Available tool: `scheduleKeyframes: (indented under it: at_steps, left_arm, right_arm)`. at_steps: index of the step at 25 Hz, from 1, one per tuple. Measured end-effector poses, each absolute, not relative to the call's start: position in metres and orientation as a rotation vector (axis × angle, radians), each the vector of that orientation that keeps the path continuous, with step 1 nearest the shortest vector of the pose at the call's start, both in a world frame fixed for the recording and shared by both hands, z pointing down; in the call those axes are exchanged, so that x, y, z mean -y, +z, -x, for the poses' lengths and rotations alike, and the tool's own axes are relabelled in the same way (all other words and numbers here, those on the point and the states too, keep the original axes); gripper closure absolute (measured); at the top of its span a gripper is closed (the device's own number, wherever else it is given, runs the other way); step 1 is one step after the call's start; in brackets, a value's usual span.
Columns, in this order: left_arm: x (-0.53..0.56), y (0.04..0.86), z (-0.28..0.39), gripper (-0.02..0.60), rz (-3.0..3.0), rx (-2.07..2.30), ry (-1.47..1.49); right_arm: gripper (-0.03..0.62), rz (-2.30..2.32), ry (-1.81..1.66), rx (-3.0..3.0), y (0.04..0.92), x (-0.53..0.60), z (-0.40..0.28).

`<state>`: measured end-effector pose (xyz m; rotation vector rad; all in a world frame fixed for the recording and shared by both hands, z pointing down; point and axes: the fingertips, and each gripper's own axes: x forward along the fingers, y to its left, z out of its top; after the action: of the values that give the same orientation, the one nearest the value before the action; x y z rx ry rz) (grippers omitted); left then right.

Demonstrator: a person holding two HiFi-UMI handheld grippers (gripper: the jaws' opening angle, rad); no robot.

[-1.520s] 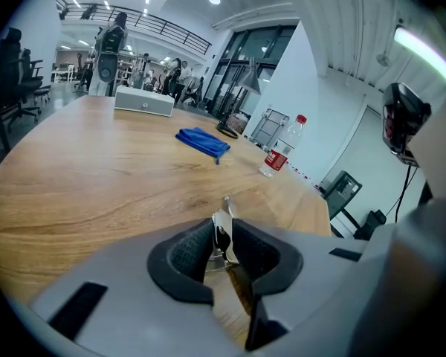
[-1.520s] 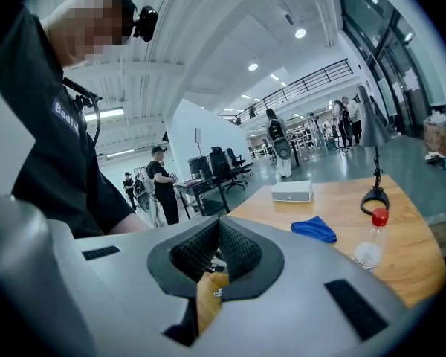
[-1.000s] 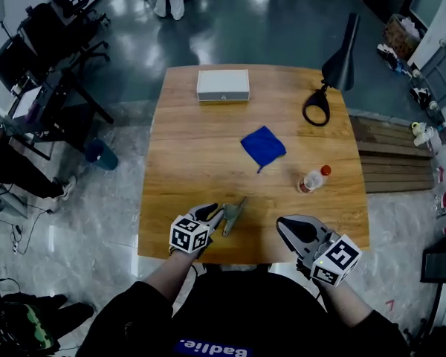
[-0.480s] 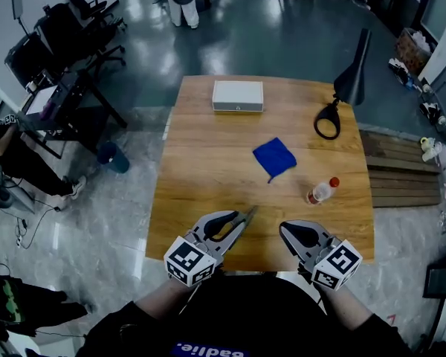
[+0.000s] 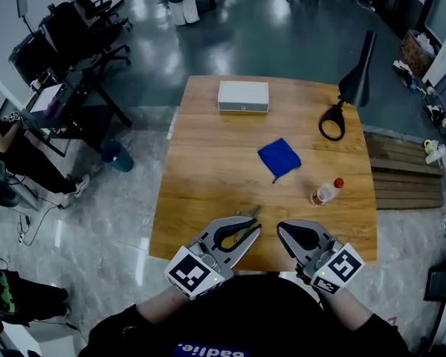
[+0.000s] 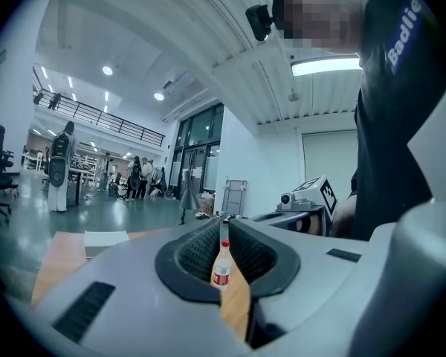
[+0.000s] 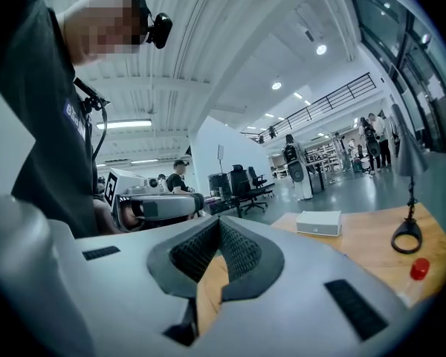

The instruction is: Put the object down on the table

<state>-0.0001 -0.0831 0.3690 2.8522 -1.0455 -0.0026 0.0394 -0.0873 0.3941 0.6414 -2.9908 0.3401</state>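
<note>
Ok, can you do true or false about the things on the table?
The cloth is blue. True.
The bottle has a green cap. False: its cap is red.
The white box sits at the far side of the table. True.
The right gripper holds the bottle. False: its jaws are together on nothing; the bottle stands apart on the table.
The left gripper pinches a thin grey object. True.
</note>
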Motion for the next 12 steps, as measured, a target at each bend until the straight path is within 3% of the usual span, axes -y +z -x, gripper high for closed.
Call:
scheduleKeyframes:
  at_steps: [4, 12]
  left_arm:
    - [0.0797, 0.3693, -0.0025, 0.572, -2.867, 1.039, -0.001]
    - [0.0772, 0.3657, -0.0048, 0.572, -2.885, 1.025, 0.007]
  right_arm:
    - [0.589, -0.631, 0.332, 2.999, 0.3918, 0.0861, -0.0379]
    - [0.589, -0.614, 0.284, 3.005, 0.3846, 0.0822, -0.0350]
